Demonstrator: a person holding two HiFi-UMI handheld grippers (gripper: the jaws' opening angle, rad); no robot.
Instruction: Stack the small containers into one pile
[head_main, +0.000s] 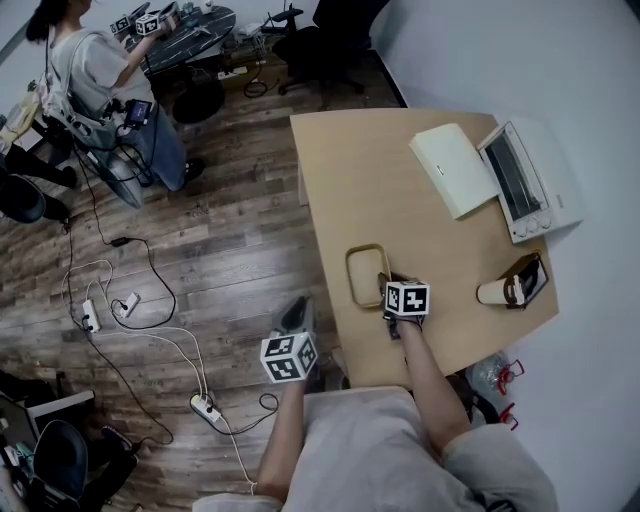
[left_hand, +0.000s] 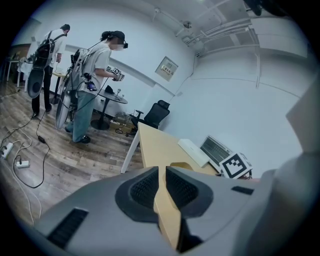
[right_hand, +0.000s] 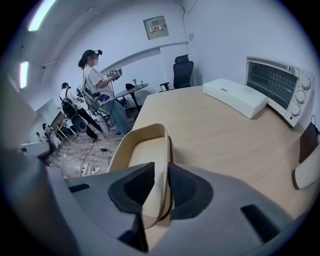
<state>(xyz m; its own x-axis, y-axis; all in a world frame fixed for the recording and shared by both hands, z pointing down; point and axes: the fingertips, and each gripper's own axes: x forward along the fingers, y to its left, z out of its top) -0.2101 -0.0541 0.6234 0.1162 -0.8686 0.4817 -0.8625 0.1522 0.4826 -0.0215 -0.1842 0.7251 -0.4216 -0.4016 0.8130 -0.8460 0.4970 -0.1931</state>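
A beige container (head_main: 366, 275) lies near the front-left corner of the desk (head_main: 400, 190). The right tool (right_hand: 161, 170) straddles its right wall, jaws slightly apart and not clamping it. The left tool (left_hand: 162, 172) hovers off the desk's left edge, jaws narrowly parted and empty.

We're in an office-type lab room set up for recording work. Wood-look floor (head_main: 230, 200) with power strips (head_main: 88, 316) and cables (head_main: 174, 293) strewn across it, a black office chair (head_main: 325, 40) by a white wall, and a plain desk (head_main: 370, 170) with a toaster oven (head_main: 530, 180). Across the room, another person (head_main: 100, 70) in a wearable rig holds marker-cube grippers (head_main: 148, 23) at a round table (head_main: 195, 35).
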